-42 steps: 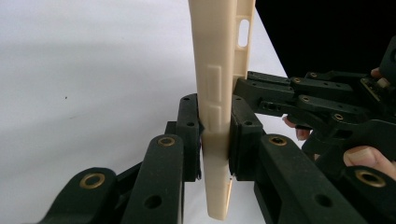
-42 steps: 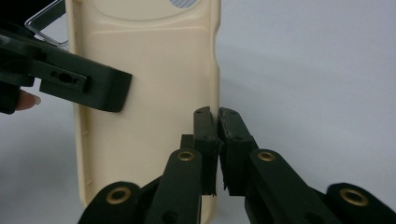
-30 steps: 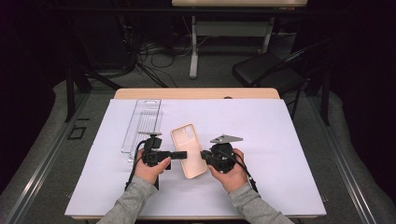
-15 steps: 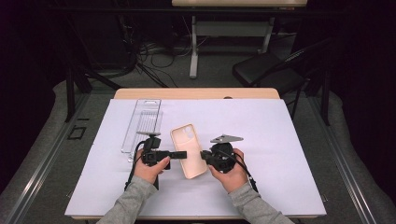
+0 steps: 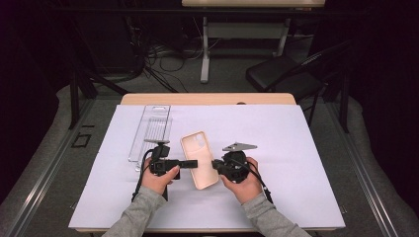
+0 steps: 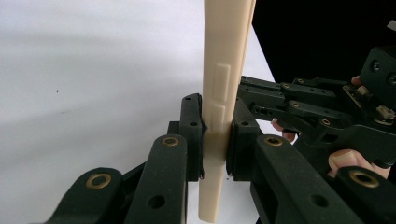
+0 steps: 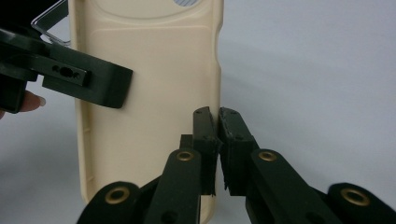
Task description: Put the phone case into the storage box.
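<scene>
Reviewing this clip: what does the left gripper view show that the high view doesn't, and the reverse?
Left gripper view: the phone case seen edge-on, with raised side buttons, pinched between the left gripper pads.

High view: the case's whole beige outline with its camera cutout, the clear plastic tray beyond the left gripper, both sleeves, and the white table cover.

Both: the case held from opposite sides by the left gripper and the right gripper above the cover.

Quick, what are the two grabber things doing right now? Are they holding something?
Left gripper: shut on the edge of the beige phone case.
Right gripper: shut on the case's other edge.
</scene>
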The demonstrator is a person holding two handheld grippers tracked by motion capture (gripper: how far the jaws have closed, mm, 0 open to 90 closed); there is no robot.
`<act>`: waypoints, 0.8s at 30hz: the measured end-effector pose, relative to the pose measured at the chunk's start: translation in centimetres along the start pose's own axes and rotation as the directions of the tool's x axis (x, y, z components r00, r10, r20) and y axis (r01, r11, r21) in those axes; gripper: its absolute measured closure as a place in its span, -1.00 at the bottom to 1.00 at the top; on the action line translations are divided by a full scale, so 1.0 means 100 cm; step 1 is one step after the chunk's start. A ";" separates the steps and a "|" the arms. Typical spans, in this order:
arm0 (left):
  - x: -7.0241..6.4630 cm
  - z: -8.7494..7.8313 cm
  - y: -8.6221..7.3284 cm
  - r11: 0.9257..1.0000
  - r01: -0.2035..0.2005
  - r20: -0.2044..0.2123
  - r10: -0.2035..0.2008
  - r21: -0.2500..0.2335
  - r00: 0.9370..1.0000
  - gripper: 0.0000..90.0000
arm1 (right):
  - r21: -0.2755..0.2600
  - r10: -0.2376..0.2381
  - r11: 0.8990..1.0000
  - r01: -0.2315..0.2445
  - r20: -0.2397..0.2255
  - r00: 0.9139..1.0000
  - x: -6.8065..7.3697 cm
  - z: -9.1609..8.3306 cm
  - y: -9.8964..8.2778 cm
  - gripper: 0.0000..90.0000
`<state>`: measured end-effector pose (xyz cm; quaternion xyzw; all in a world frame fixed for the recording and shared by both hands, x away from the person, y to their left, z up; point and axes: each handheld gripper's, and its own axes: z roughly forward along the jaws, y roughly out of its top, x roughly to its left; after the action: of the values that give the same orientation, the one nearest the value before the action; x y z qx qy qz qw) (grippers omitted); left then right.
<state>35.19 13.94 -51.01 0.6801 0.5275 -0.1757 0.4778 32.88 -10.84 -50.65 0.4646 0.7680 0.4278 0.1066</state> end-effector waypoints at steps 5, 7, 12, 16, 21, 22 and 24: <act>0.000 0.000 0.000 1.000 -0.010 0.001 0.010 0.000 1.000 0.78 | 0.005 0.005 1.000 -0.005 -0.008 1.000 0.000 0.001 0.000 0.88; 0.000 -0.001 0.000 1.000 -0.008 0.005 0.008 -0.006 1.000 0.78 | 0.005 0.004 1.000 -0.004 -0.009 1.000 0.000 0.001 0.000 0.88; 0.000 -0.002 0.000 1.000 -0.007 0.008 0.007 -0.008 1.000 0.78 | 0.004 0.000 1.000 0.000 -0.015 1.000 -0.001 0.001 0.000 0.86; 0.000 -0.003 0.001 1.000 -0.004 0.008 0.004 -0.009 1.000 0.78 | 0.004 0.002 1.000 -0.001 -0.021 1.000 -0.001 0.000 0.000 0.82; 0.001 -0.004 0.001 1.000 0.005 0.008 -0.005 -0.015 1.000 0.78 | -0.003 0.009 1.000 -0.009 -0.030 1.000 -0.001 -0.002 0.001 0.76; 0.002 -0.005 0.002 1.000 -0.002 0.006 0.002 -0.014 1.000 0.78 | -0.007 0.010 1.000 -0.010 -0.033 0.999 -0.001 -0.003 0.002 0.75; 0.003 -0.007 0.002 1.000 -0.004 0.005 0.004 -0.022 1.000 0.78 | -0.010 0.013 1.000 -0.014 -0.036 0.999 -0.002 -0.004 0.002 0.72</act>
<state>35.32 14.64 -50.77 0.6754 0.5267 -0.1706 0.4871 32.91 -11.18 -50.28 0.4615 0.7643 0.4408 0.0923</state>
